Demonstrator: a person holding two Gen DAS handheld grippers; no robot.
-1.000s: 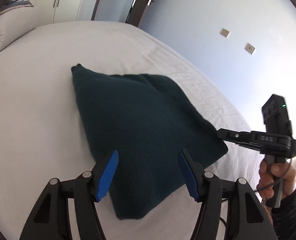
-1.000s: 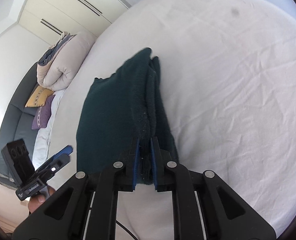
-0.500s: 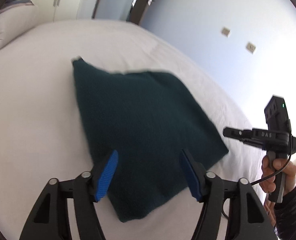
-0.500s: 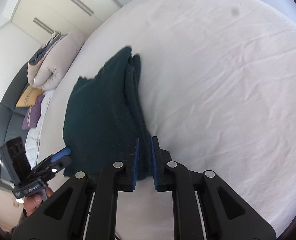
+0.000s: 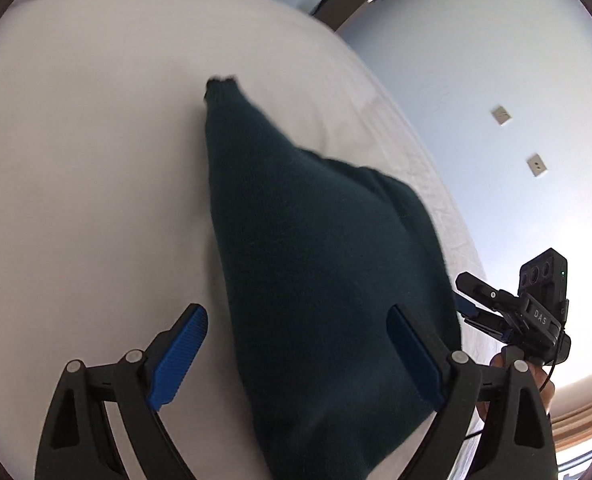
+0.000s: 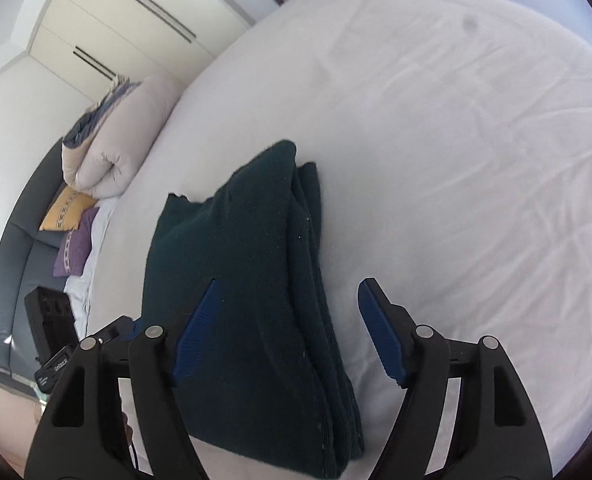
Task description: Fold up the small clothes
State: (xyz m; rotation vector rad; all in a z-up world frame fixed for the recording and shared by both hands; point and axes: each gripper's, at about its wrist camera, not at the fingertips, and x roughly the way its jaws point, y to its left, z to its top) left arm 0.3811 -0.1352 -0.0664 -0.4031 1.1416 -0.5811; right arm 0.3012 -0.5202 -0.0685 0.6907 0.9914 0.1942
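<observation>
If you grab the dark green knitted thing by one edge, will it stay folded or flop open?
Probably flop open: the dark green knit is soft stacked layers with loose edges. It likely won't slide easily on the white sheet, since its fuzzy knit should cling.

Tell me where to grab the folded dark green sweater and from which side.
Take the dark green sweater at its stacked layered edge, probably from the near right side. The folds lie exposed there on the white sheet, so the open right hand-held gripper could pinch all layers together.
</observation>
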